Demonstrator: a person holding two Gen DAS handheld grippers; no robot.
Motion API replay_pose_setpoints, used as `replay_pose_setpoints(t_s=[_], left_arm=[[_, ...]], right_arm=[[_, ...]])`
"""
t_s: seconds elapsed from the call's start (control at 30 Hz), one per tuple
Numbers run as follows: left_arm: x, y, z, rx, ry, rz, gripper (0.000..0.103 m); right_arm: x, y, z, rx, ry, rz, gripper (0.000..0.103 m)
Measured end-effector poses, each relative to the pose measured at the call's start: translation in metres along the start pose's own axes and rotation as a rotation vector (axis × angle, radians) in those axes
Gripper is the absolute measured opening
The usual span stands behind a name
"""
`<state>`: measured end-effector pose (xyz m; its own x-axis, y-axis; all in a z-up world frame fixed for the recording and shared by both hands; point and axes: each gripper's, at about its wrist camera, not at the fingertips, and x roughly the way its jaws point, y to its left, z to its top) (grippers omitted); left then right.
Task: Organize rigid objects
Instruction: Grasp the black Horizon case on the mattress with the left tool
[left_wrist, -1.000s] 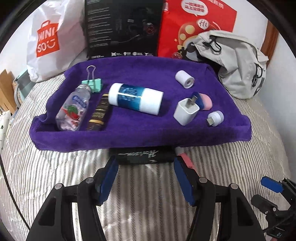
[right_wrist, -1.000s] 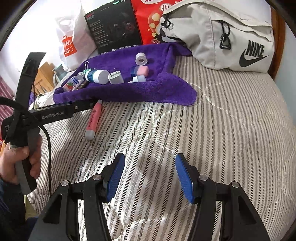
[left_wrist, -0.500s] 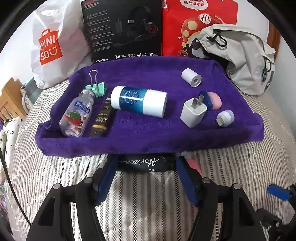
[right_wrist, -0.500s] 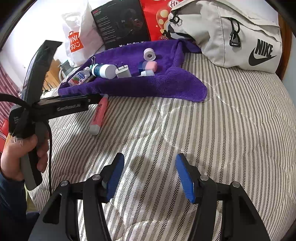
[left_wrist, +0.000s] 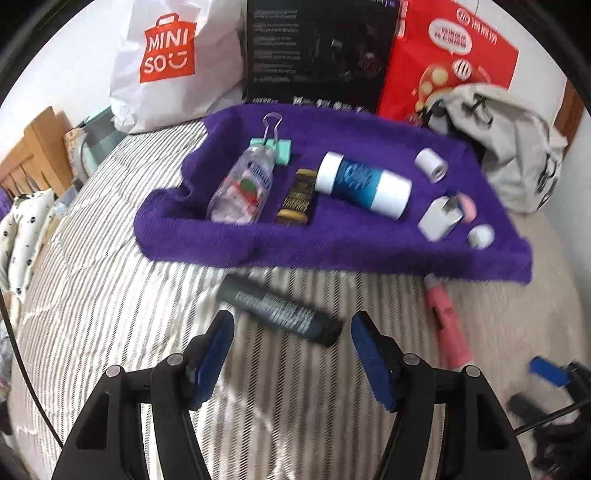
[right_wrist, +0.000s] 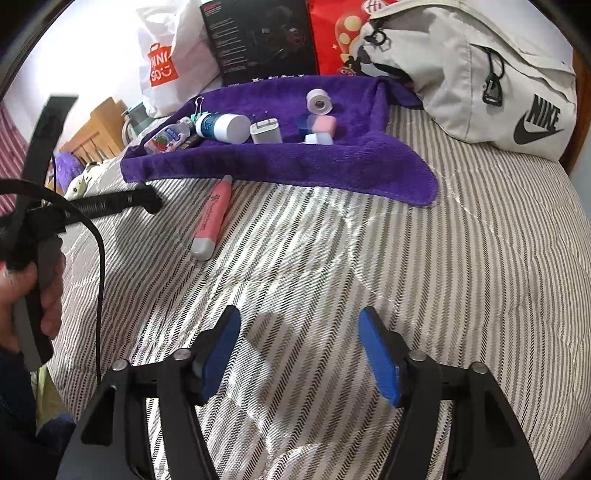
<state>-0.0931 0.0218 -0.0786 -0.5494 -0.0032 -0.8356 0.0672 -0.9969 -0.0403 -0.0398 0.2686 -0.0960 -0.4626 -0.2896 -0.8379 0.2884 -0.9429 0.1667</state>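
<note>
Two fisheye views, each looking forward along a hand-held gripper over a striped bed (right_wrist: 480, 258). The left wrist view sits low and close to the near edge of a purple towel (left_wrist: 332, 251), facing the boxes and bags at the wall. The right wrist view looks from farther back and to the right, facing the same towel (right_wrist: 295, 162) at an angle. Both share the towel, a pink marker (left_wrist: 448, 325) (right_wrist: 212, 218), and a grey Nike bag (right_wrist: 480, 74).
</note>
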Motion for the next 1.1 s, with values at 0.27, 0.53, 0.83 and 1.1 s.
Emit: replay_pose_setpoints(t_s=[0.27,0.53,0.83,1.1], left_arm=[[0.018,0.012,0.005,-0.058,0.024,0.004,0.065],[0.020,0.027,0.010,-0.117,0.062,-0.005,0.068],[0.029,0.007,0.009,-0.091,0.058,0.068,0.073],[0.019,0.030,-0.001,-0.026,0.061,0.021,0.075]], right_arm=[[0.002,0.009,-0.002,-0.036,0.015,-0.001,0.070],[0.005,0.016,-0.002,-0.056,0.019,-0.010,0.078],[0.010,0.027,0.000,-0.092,0.038,-0.038,0.082],[0.009,0.029,-0.001,-0.089,0.048,-0.032,0.082]])
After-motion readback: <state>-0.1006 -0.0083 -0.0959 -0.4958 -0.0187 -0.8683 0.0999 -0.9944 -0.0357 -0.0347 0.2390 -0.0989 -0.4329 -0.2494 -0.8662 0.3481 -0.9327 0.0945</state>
